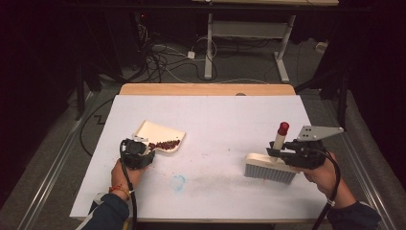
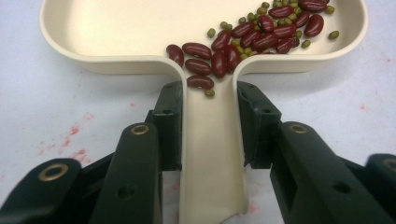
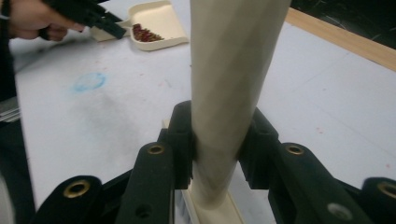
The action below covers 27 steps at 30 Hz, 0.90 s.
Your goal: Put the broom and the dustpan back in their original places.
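The left gripper [image 1: 143, 152] is clamped on the handle of a cream dustpan [image 1: 160, 132], which lies flat on the white table [image 1: 215, 115] at its left half. In the left gripper view the two black jaws press either side of the narrow channel-shaped handle of the dustpan [image 2: 140, 28], and the beans [image 2: 252, 35] show as a mix of dark red kidney beans and small green mung beans; a few have slid into the mouth of the handle. From the high view the beans [image 1: 165, 143] read as a reddish streak along the near edge of the pan, the green ones too small to tell.

The right gripper [image 1: 287, 154] is closed on the cream handle of a hand brush [image 1: 270, 167], well apart from the dustpan at the table's right half. The brush stands with its grey bristles down on the table and its handle rising to a red tip [image 1: 283, 127]. The right gripper view looks up the brush handle [image 3: 231, 84], held between the jaws, which blocks the middle of that view; the red tip is cut off above.

Between the two tools the table is bare apart from a faint blue ring stain [image 1: 178, 182] and a grey smudge beside it. Pink flecks on the table surface [image 2: 74, 130] show beside the jaws. Beyond the far wooden edge [image 1: 206, 89] lie cables [image 1: 158, 57] and a desk frame [image 1: 249, 38] on the floor
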### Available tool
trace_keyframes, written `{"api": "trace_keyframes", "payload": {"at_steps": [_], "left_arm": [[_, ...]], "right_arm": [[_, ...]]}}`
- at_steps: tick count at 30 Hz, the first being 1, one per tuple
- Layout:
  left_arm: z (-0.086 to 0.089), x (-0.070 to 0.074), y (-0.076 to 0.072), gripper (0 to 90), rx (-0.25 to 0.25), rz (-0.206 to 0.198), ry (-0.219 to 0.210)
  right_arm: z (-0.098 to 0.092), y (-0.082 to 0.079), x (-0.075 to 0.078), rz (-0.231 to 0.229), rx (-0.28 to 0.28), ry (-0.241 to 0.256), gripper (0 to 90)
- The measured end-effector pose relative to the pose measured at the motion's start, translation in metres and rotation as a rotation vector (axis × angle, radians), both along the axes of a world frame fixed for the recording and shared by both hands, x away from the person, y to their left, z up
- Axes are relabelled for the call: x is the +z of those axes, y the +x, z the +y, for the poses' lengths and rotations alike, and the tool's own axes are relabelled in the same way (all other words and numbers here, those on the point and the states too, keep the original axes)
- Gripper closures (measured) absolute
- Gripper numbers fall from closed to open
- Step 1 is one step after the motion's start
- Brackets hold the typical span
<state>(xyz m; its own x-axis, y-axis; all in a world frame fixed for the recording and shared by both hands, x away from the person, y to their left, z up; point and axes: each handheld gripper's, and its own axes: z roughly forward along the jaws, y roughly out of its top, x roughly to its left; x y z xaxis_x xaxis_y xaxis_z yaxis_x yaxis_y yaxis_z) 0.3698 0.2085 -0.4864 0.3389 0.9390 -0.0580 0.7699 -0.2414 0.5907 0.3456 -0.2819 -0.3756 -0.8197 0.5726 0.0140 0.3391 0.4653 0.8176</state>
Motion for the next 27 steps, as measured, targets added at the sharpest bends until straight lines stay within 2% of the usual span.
{"api": "trace_keyframes", "payload": {"at_steps": [2, 3, 5, 7, 9, 11, 13, 15, 19, 21, 23, 25, 27], "left_arm": [[-0.003, 0.0, -0.002, 59.8, -0.018, 0.011, -0.014], [-0.004, 0.0, -0.004, 55.2, -0.021, 0.017, -0.024], [-0.007, 0.0, -0.009, 49.0, -0.039, 0.02, -0.016], [-0.01, 0.001, -0.015, 48.7, -0.069, 0.026, -0.016], [-0.012, 0.002, -0.02, 48.1, -0.095, 0.035, -0.044], [-0.015, 0.002, -0.025, 47.9, -0.12, 0.031, -0.024], [-0.016, 0.001, -0.029, 46.7, -0.154, 0.028, -0.029], [-0.018, 0.001, -0.032, 46.1, -0.171, 0.022, -0.01], [-0.016, 0.006, -0.04, 39.8, -0.214, -0.036, -0.005], [-0.013, 0.01, -0.046, 36.6, -0.242, -0.094, -0.007], [-0.01, 0.013, -0.051, 35.7, -0.28, -0.133, -0.023], [-0.005, 0.015, -0.056, 33.7, -0.298, -0.184, -0.038], [0.0, 0.016, -0.061, 33.0, -0.331, -0.216, -0.053]], "right_arm": [[0.002, 0.009, -0.001, 0.006, -0.009, 0.002, 69.3], [0.003, 0.015, -0.002, 0.009, -0.018, 0.002, 68.5], [0.005, 0.024, -0.004, 0.01, -0.045, -0.003, 67.1], [0.006, 0.035, -0.008, 0.024, -0.078, 0.003, 65.9], [0.007, 0.046, -0.012, 0.034, -0.118, 0.002, 64.9], [0.009, 0.054, -0.017, 0.043, -0.15, 0.001, 64.3], [0.011, 0.06, -0.02, 0.038, -0.188, -0.012, 62.9], [0.012, 0.065, -0.023, 0.038, -0.207, -0.022, 62.2], [0.014, 0.074, -0.029, 0.025, -0.278, -0.046, 60.7], [0.014, 0.078, -0.032, 0.021, -0.291, -0.051, 60.1], [0.015, 0.081, -0.035, 0.021, -0.3, -0.057, 59.7], [0.017, 0.086, -0.038, 0.021, -0.323, -0.069, 58.7], [0.02, 0.09, -0.042, 0.012, -0.347, -0.086, 57.6]]}}
